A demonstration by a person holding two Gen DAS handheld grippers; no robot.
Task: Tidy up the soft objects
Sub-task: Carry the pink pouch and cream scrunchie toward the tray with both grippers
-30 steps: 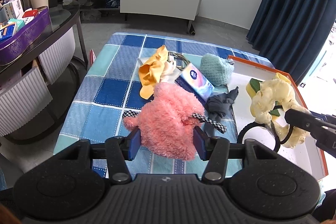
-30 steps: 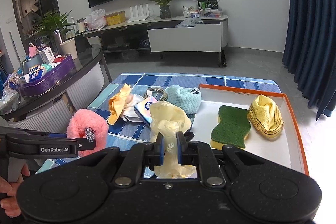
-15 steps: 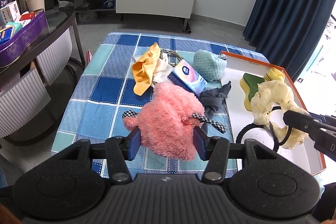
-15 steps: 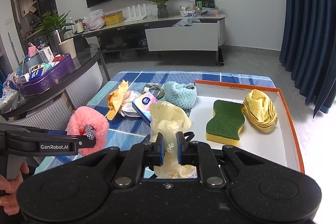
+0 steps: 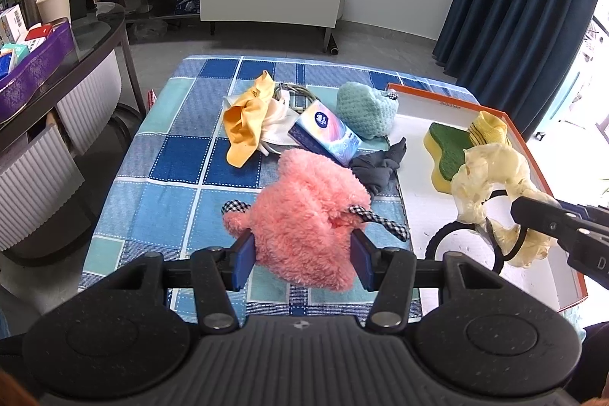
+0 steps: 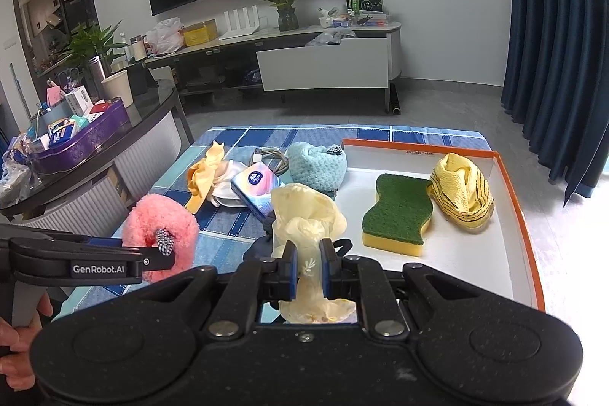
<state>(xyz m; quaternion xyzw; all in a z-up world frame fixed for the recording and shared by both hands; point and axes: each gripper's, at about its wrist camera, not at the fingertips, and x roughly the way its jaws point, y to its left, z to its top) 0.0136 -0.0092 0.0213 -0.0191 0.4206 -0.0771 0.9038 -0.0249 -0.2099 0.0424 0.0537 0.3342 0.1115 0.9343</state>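
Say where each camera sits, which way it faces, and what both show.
Left wrist: on the left claw, looking down over the checked table; its fingers clamp the pink plush; the right claw enters at right.
Right wrist: on the right claw, facing the white tray; it pinches the cream glove; a hand shows at left.
Shared: plush, glove, green sponge.

Pink plush [image 5: 308, 212], blue-checked tablecloth [image 5: 182, 155] — green-and-yellow sponge [image 6: 397, 214] in an orange-rimmed white tray [image 6: 512, 193].

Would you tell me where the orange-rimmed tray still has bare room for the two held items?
The tray floor is bare in front of the green sponge and yellow cloth, toward its near rim. Its far end is crowded by those two.
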